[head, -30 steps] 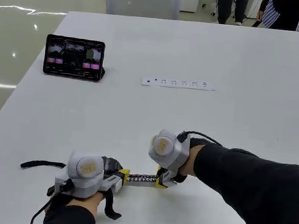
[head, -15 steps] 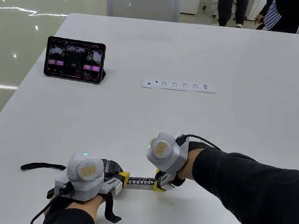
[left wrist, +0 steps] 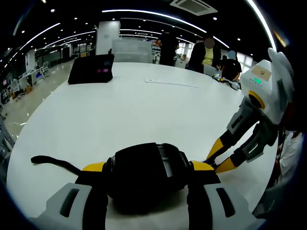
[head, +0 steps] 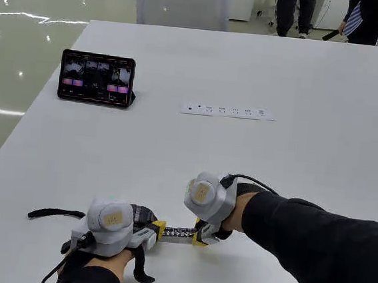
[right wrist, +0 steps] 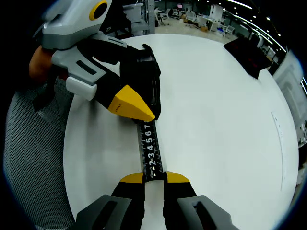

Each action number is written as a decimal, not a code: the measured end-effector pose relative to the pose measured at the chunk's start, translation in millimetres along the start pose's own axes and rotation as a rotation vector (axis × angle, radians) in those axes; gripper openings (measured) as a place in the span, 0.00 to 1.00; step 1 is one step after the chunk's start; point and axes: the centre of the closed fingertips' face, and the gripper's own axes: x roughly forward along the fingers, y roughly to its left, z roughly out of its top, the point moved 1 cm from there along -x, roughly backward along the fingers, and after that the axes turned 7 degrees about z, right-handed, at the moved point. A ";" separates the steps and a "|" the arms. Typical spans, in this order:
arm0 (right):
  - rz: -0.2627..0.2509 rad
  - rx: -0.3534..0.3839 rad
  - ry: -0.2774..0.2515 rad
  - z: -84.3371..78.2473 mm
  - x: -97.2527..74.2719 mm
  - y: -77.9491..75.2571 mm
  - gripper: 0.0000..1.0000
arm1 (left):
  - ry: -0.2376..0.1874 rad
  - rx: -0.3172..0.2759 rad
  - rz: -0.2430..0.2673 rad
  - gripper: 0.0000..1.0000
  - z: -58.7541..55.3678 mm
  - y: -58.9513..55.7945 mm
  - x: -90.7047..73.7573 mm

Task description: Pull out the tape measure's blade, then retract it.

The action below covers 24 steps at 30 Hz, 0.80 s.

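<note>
Here, one tape measure (left wrist: 144, 160) in left gripper (left wrist: 148, 166), one blade (right wrist: 149, 143) in right gripper (right wrist: 154, 178)

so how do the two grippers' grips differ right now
The left gripper clamps the tape measure's black case; the right gripper pinches the blade's thin end. Left jaws stand wide apart, right jaws nearly together. Both are shut, low over the white table.

Tablet (head: 96, 78) left of a likely power strip (head: 227, 110), both beyond tape measure (left wrist: 144, 167).
</note>
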 end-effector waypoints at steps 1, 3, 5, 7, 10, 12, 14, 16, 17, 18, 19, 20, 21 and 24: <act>0.000 0.002 0.000 0.4 0.3 -0.1 0.10 | -0.001 -0.001 0.000 0.63 0.0 0.1 0.1; 0.001 0.005 -0.001 1.0 0.8 -0.4 0.10 | -0.003 0.000 0.000 0.63 0.1 0.1 0.1; 0.001 0.007 -0.002 1.7 1.3 -0.5 0.10 | -0.004 0.000 0.000 0.63 0.1 0.2 -0.1; 0.002 0.010 -0.004 2.9 2.0 -0.3 0.10 | -0.002 0.000 0.000 0.63 0.1 0.2 0.1; 0.004 0.011 -0.006 4.7 2.4 -0.1 0.10 | 0.001 -0.001 0.000 0.63 0.0 0.3 0.4; 0.005 0.012 -0.009 5.7 2.6 0.0 0.10 | -0.001 -0.001 0.000 0.63 -0.2 0.2 0.1; 0.005 0.018 -0.013 6.4 2.8 0.3 0.10 | 0.001 -0.001 -0.001 0.63 -0.2 0.3 0.3; 0.002 0.025 -0.015 7.0 3.0 0.5 0.10 | 0.001 -0.001 -0.001 0.63 -0.3 0.2 0.5; 0.000 0.024 -0.016 7.5 3.3 0.5 0.10 | 0.002 -0.001 -0.001 0.63 -0.3 0.1 0.4; -0.002 0.022 -0.017 8.0 3.5 0.4 0.10 | 0.002 -0.002 -0.001 0.62 -0.3 0.0 0.3; -0.002 0.027 -0.017 8.5 3.7 0.4 0.10 | 0.003 -0.002 -0.001 0.62 -0.2 -0.2 0.1; -0.001 0.034 -0.017 9.0 3.8 0.5 0.10 | 0.003 -0.002 -0.002 0.62 -0.2 -0.3 0.0; -0.002 0.039 -0.016 9.6 4.0 0.6 0.10 | 0.004 -0.002 -0.002 0.62 -0.4 -0.3 0.1; -0.001 0.037 -0.014 10.7 4.4 1.0 0.09 | 0.003 -0.003 -0.002 0.62 -0.6 -0.1 0.0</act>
